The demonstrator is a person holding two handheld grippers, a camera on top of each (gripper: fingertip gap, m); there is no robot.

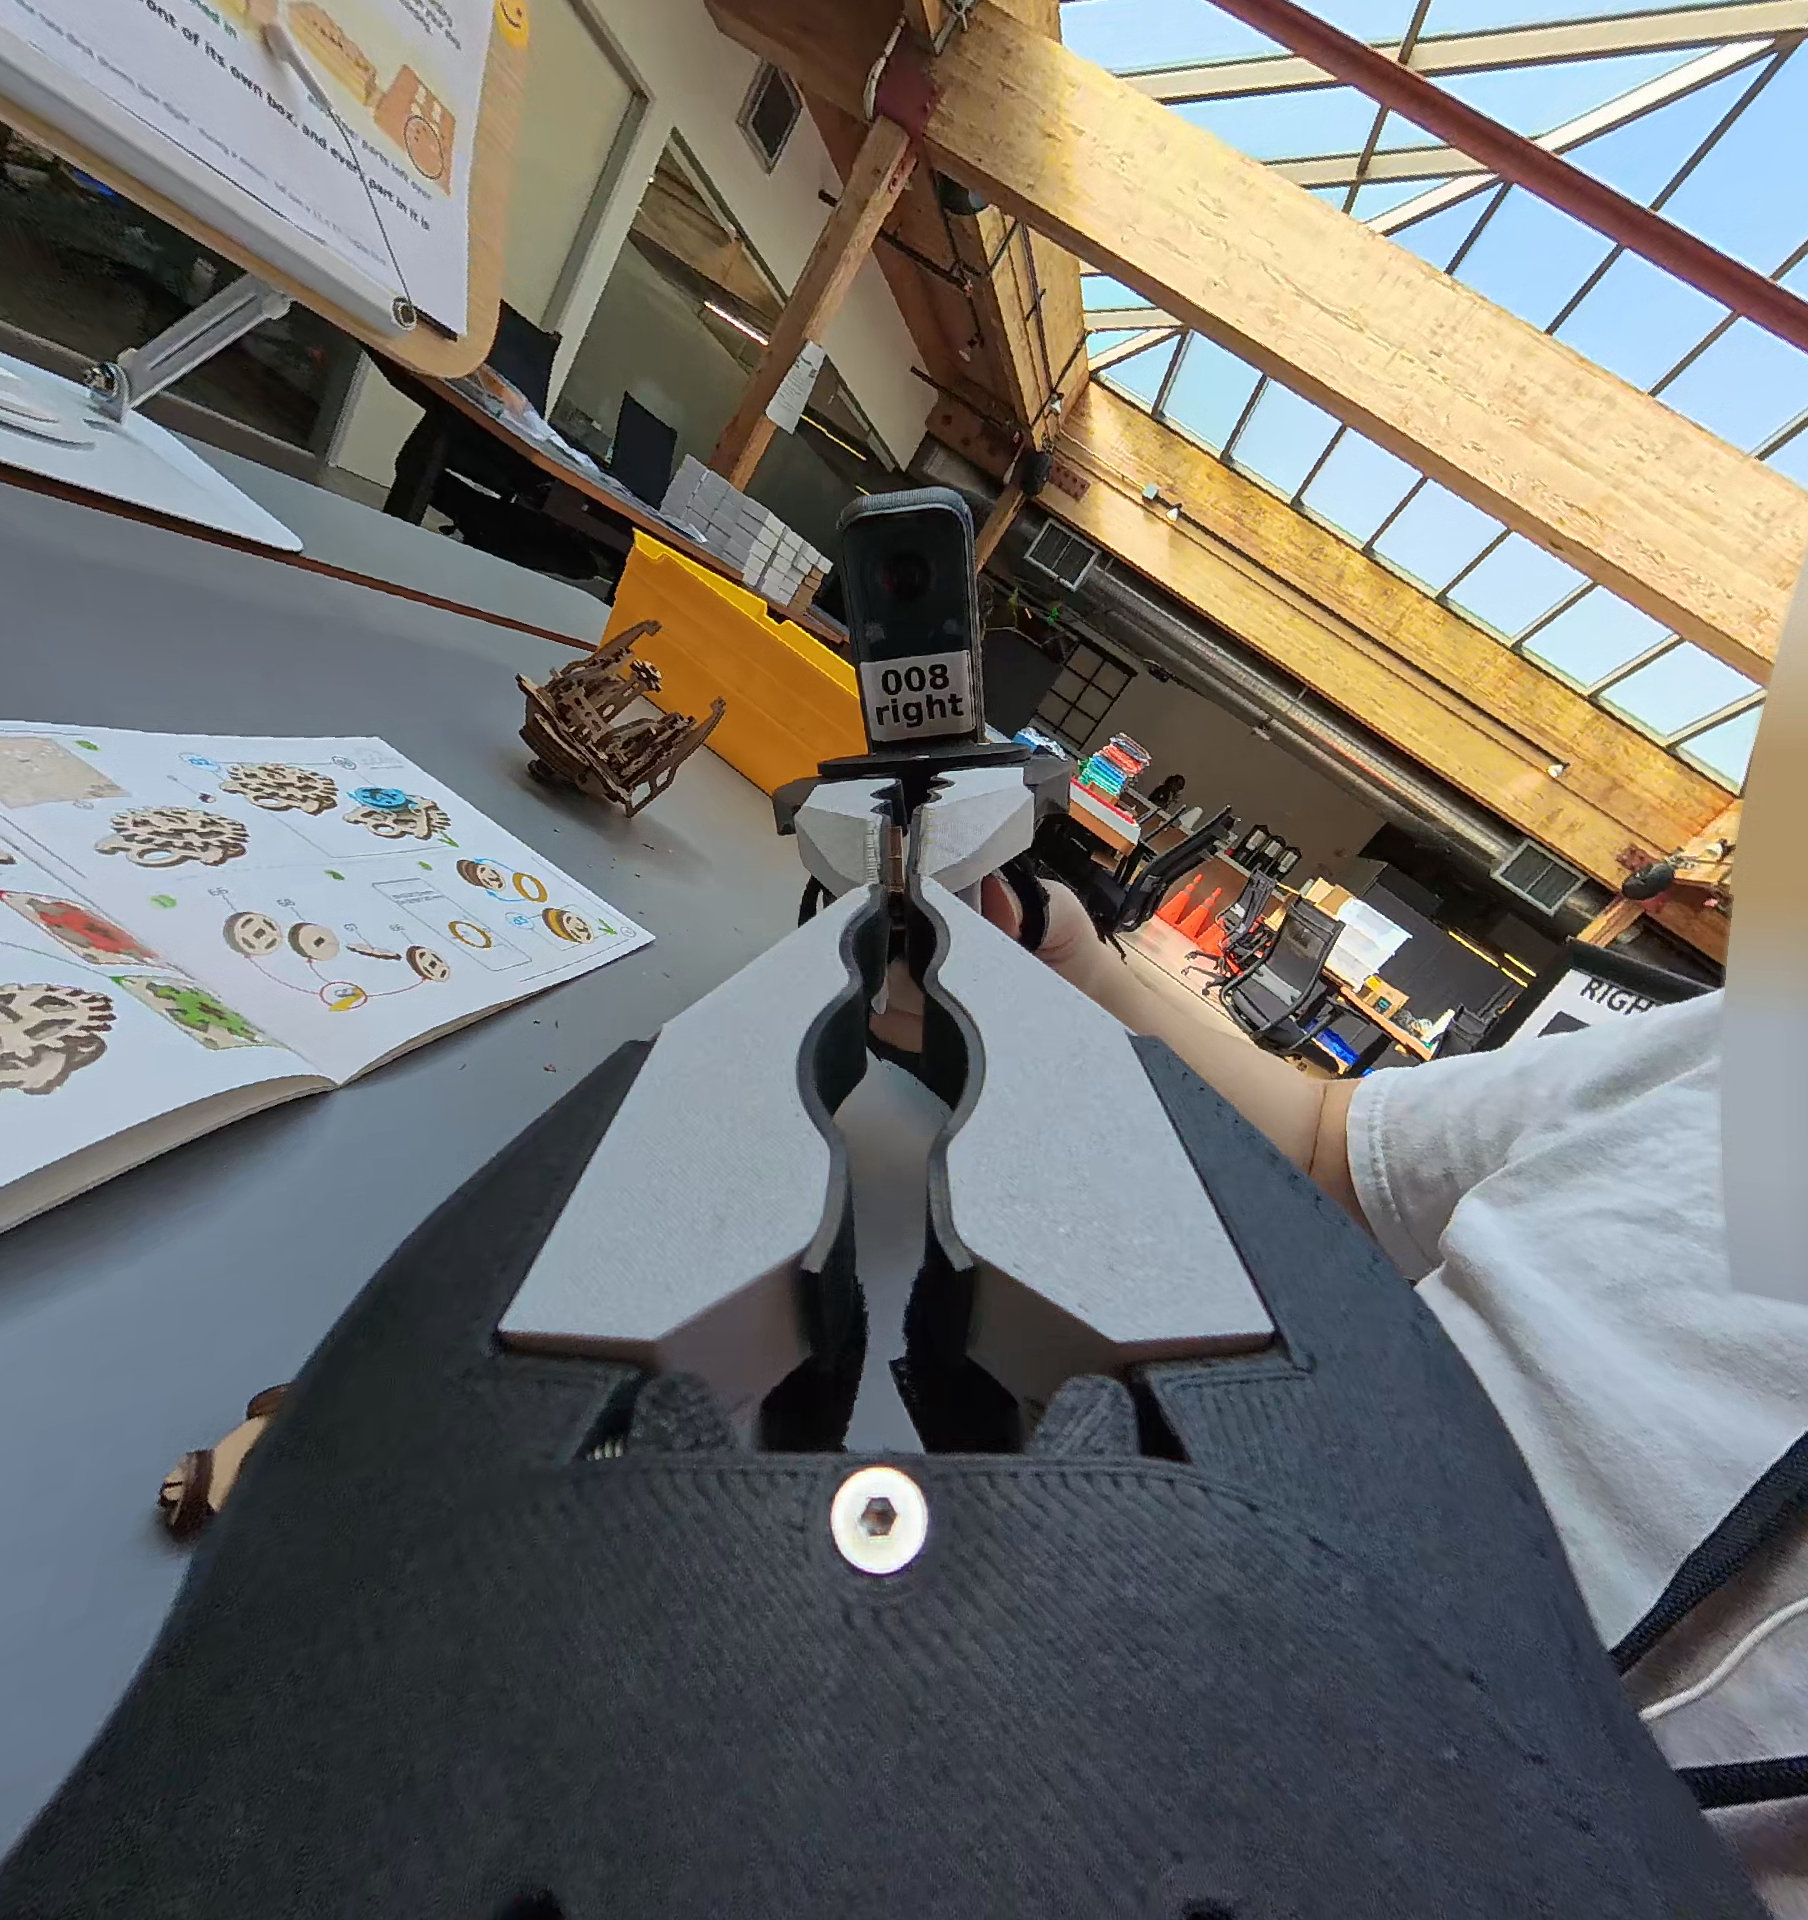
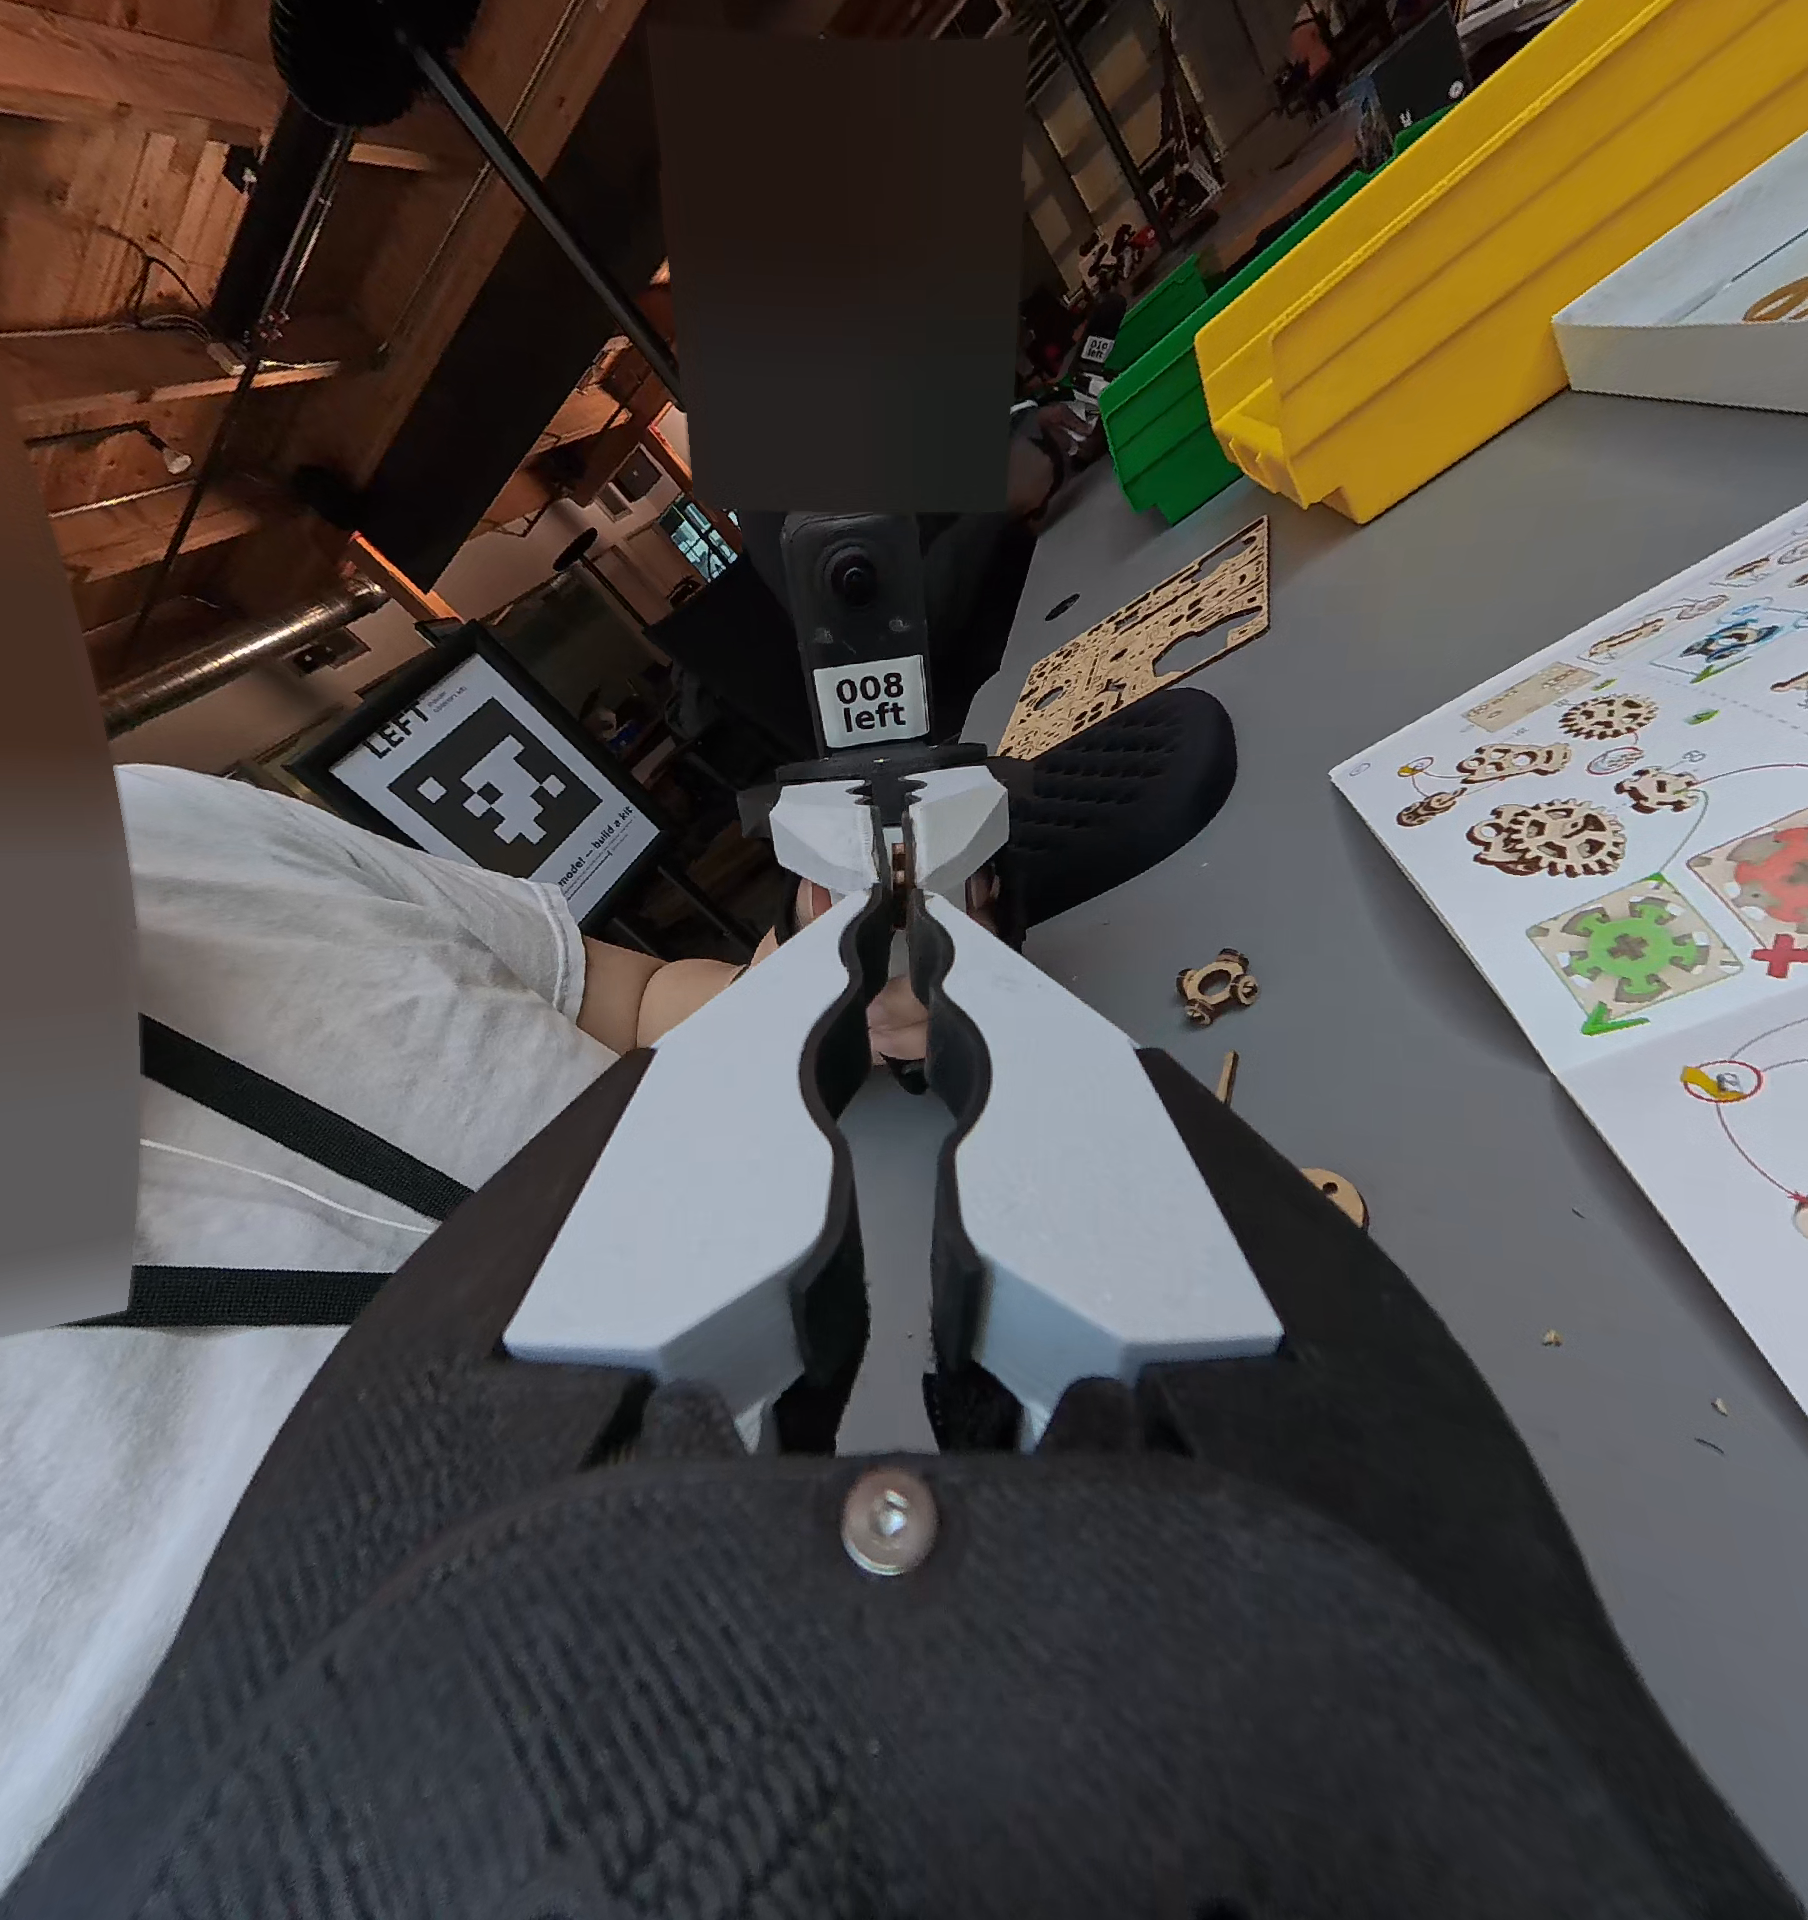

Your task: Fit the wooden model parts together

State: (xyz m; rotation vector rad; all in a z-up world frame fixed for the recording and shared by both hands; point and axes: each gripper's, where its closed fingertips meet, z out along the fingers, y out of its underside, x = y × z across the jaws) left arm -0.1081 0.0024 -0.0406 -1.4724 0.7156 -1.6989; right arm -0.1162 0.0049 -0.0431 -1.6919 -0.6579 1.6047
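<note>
Left hand-held gripper [image 1: 892, 902]: raised above counter [image 1: 256, 623], tip to tip with right hand-held gripper [image 2: 895, 902]. Jaws of each nearly closed; between the meeting tips, a small wooden part [image 2: 897, 864], pinched. Appears clamped by both tools at once, or one thin piece in each pressed face to face; cannot tell which, as the tips hide the joint. Held in mid-air, judged so that the pieces can be pushed together along one line with nothing underneath to foul them.

Elsewhere on counter:
- Part-built wooden model [image 1: 609, 732], near the far edge, well apart from both tools; likely parked until the sub-assembly is ready.
- Open manual [image 1: 256, 914], flat beside the work, pages up for reference.
- Punched-out wooden sheet [image 2: 1149, 649], lying flat beyond the tools.
- Loose gear-like piece [image 2: 1217, 985] and a few other small pieces nearby, within easy reach, not yet used.
- Yellow bin [image 2: 1451, 343] and green bin [image 2: 1160, 416] at the counter edge; white tray [image 2: 1710, 364] beside them.

Judgement: press-fit step under way, alignment critical. Risk: thin ply part snapping or slipping out sideways if squeeze is off-axis.
</note>
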